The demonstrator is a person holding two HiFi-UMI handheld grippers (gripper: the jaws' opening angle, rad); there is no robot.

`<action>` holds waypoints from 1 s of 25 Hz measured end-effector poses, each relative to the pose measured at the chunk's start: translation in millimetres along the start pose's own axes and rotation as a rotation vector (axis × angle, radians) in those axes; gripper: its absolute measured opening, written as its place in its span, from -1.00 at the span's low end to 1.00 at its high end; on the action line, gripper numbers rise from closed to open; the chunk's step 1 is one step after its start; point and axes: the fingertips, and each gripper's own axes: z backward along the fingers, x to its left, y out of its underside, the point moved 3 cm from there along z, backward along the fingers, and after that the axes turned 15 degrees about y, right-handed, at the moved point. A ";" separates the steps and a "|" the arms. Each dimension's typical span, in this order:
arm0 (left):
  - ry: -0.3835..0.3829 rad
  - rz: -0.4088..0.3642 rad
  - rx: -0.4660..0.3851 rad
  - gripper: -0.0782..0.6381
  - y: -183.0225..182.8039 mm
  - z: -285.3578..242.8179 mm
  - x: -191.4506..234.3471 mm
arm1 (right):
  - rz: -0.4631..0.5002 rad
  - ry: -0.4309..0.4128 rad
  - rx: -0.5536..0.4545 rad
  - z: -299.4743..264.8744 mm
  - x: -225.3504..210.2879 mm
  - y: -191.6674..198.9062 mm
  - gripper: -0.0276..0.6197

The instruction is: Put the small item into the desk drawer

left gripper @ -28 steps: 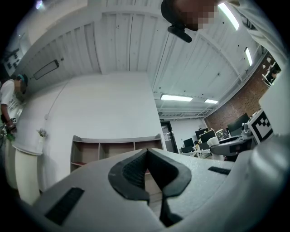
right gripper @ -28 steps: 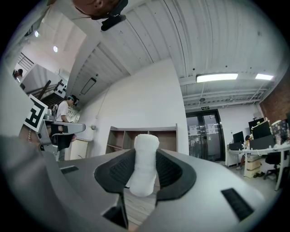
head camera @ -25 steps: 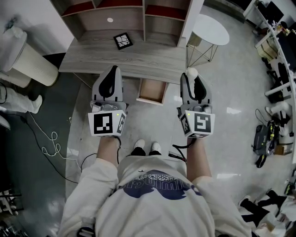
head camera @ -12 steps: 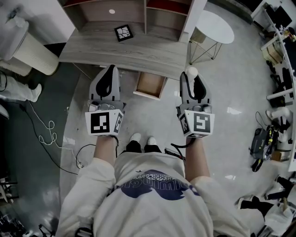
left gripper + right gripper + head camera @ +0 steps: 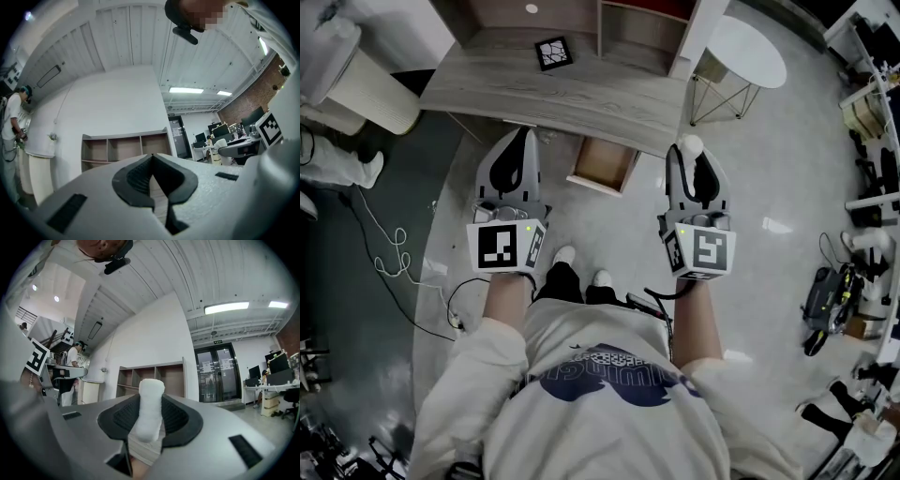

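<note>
1. The right gripper (image 5: 691, 161) has its fingers clamped on the small white roll (image 5: 689, 144). The roll lies lengthwise between them, its end poking past the tips.
2. The left gripper (image 5: 518, 141) has its fingers closed together, holding nothing.
3. The open drawer (image 5: 604, 165) under the worktop (image 5: 581, 94) lies between both grippers, to the left of the roll, so the carry likely goes leftward.

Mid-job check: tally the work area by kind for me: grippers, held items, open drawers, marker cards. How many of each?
Grippers: 2 (left gripper, right gripper)
Small white item: 1, held in the right gripper
Open drawer: 1
Marker card: 1, on the desk
Total: 5
</note>
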 end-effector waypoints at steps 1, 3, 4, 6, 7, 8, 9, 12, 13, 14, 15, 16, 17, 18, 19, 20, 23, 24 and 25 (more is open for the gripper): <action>0.000 0.003 0.004 -0.76 2.8 -1.3 1.6 | 0.002 -0.002 0.005 -2.0 1.3 3.0 -0.50; 0.002 0.006 0.009 -0.76 8.3 -5.3 6.3 | 0.004 -0.005 0.014 -7.9 4.6 8.8 -0.50; 0.005 0.008 0.011 -0.76 11.2 -7.9 9.4 | 0.005 -0.004 0.017 -11.7 6.5 11.6 -0.50; 0.015 0.011 0.015 -0.76 18.1 -13.3 17.1 | 0.005 0.002 0.027 -19.4 11.0 17.8 -0.50; 0.021 0.014 0.017 -0.76 22.1 -16.1 21.8 | 0.006 0.008 0.033 -23.3 13.5 21.3 -0.50; 0.028 0.018 0.018 -0.76 26.3 -19.2 27.3 | 0.008 0.015 0.038 -27.6 16.3 24.7 -0.50; 0.035 0.023 0.020 -0.76 30.3 -22.7 33.7 | 0.011 0.023 0.044 -32.3 19.2 28.0 -0.50; 0.053 0.039 0.022 -0.76 40.0 -35.2 54.5 | 0.021 0.046 0.065 -48.0 27.9 36.7 -0.50; 0.062 0.042 0.023 -0.76 42.8 -40.0 61.6 | 0.026 0.054 0.073 -53.8 30.8 39.5 -0.50; 0.072 0.044 0.024 -0.76 46.2 -45.1 69.0 | 0.032 0.062 0.081 -60.3 33.6 42.4 -0.50; 0.084 0.046 0.028 -0.76 50.5 -50.2 76.9 | 0.035 0.073 0.091 -67.2 36.7 45.9 -0.50; 0.096 0.050 0.033 -0.76 55.7 -55.0 85.1 | 0.038 0.086 0.102 -74.1 40.2 50.2 -0.50; 0.108 0.056 0.039 -0.76 61.9 -59.5 93.3 | 0.043 0.098 0.115 -80.4 44.1 55.4 -0.50; 0.120 0.063 0.046 -0.76 68.6 -63.6 101.2 | 0.050 0.108 0.129 -86.2 48.5 61.1 -0.50; 0.132 0.072 0.052 -0.76 75.4 -67.9 108.4 | 0.059 0.115 0.143 -91.8 52.9 67.0 -0.50; 0.144 0.079 0.060 -0.76 82.1 -72.4 114.9 | 0.067 0.120 0.157 -97.5 57.0 72.8 -0.50; 0.178 0.099 0.083 -0.76 100.2 -85.6 128.5 | 0.092 0.132 0.202 -112.9 63.8 92.7 -0.50; 0.189 0.105 0.091 -0.76 105.9 -89.2 131.3 | 0.102 0.133 0.221 -116.9 64.8 100.7 -0.50; 0.198 0.110 0.101 -0.76 112.0 -92.3 133.6 | 0.112 0.134 0.242 -120.5 65.9 109.2 -0.50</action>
